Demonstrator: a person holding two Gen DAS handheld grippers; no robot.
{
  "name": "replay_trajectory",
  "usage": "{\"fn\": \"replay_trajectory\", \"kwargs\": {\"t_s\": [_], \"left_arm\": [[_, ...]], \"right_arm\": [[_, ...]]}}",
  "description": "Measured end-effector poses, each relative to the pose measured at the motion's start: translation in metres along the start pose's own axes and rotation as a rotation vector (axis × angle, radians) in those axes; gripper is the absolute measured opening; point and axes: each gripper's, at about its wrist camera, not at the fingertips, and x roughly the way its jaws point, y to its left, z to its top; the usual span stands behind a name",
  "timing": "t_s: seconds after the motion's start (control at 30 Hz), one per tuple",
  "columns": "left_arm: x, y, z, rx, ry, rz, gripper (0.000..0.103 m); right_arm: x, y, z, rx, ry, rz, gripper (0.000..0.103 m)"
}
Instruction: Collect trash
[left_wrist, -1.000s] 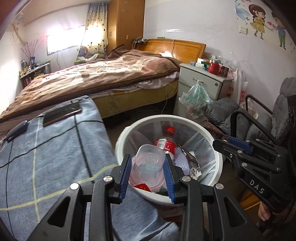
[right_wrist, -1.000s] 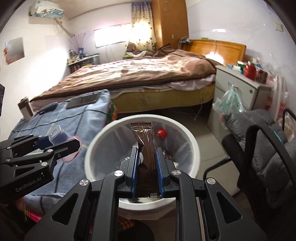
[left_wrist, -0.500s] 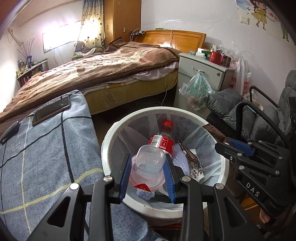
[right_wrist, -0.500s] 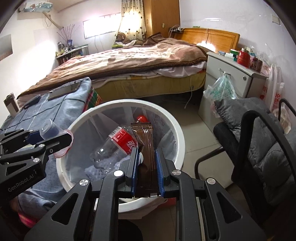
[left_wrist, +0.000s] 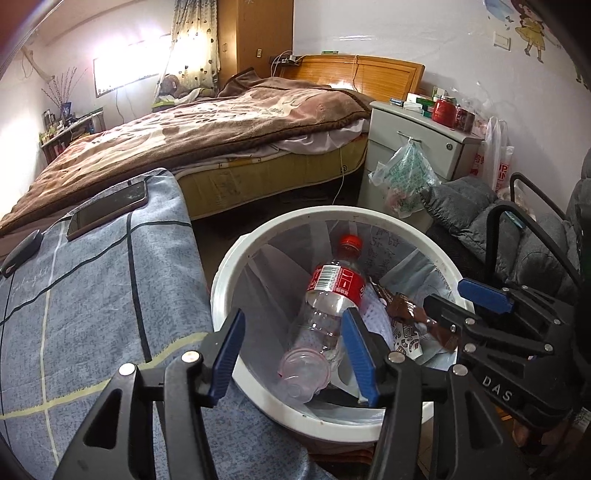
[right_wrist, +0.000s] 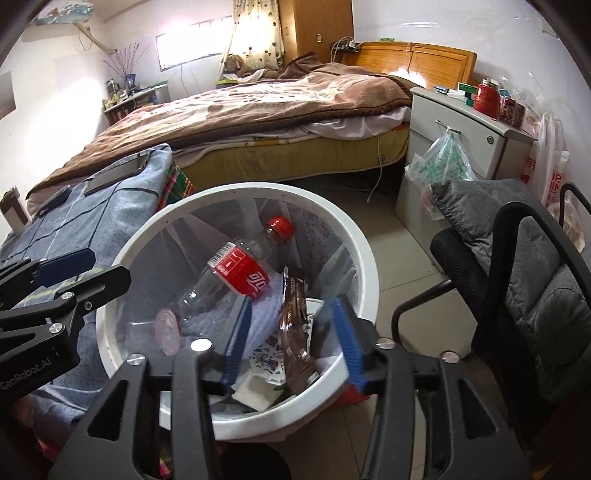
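Jaws of both grippers, left (left_wrist: 291, 349) and right (right_wrist: 291, 345), have just sprung apart, holding nothing. Cup (left_wrist: 304, 371) and brown wrapper (right_wrist: 295, 332) now lie in the white bin (left_wrist: 236, 258) beside the bottle (left_wrist: 328, 295). Both drops look done.

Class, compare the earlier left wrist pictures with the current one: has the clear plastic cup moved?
Yes. The clear plastic cup has dropped from between the pads of the left hand-held gripper, whose jaws have just opened, into the white bin.
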Motion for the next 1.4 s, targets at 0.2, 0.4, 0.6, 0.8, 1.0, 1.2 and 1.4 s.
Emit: {"fn": "replay_trajectory", "kwargs": {"t_s": [0.2, 0.4, 0.6, 0.8, 1.0, 1.2, 1.4], "left_arm": [[-0.008, 0.002, -0.002, -0.004, -0.024, 0.029, 0.058], [-0.016, 0.007, -0.006, -0.016, -0.036, 0.051, 0.058], [-0.029, 0.01, -0.012, -0.025, -0.071, 0.083, 0.058], [-0.047, 0.015, -0.023, -0.051, -0.116, 0.088, 0.058], [-0.064, 0.019, -0.036, -0.07, -0.14, 0.097, 0.058], [-0.084, 0.022, -0.047, -0.082, -0.181, 0.101, 0.062], [-0.093, 0.023, -0.054, -0.093, -0.204, 0.117, 0.063]], "right_arm": [[-0.006, 0.002, -0.002, 0.003, -0.017, -0.011, 0.05], [-0.01, 0.005, -0.004, 0.01, -0.027, -0.008, 0.05], [-0.021, 0.011, -0.008, 0.022, -0.057, -0.023, 0.05], [-0.046, 0.021, -0.016, 0.031, -0.13, -0.032, 0.05], [-0.061, 0.028, -0.024, 0.042, -0.168, -0.036, 0.05], [-0.07, 0.035, -0.032, 0.048, -0.19, -0.032, 0.05], [-0.075, 0.042, -0.037, 0.036, -0.208, -0.04, 0.05]]}}
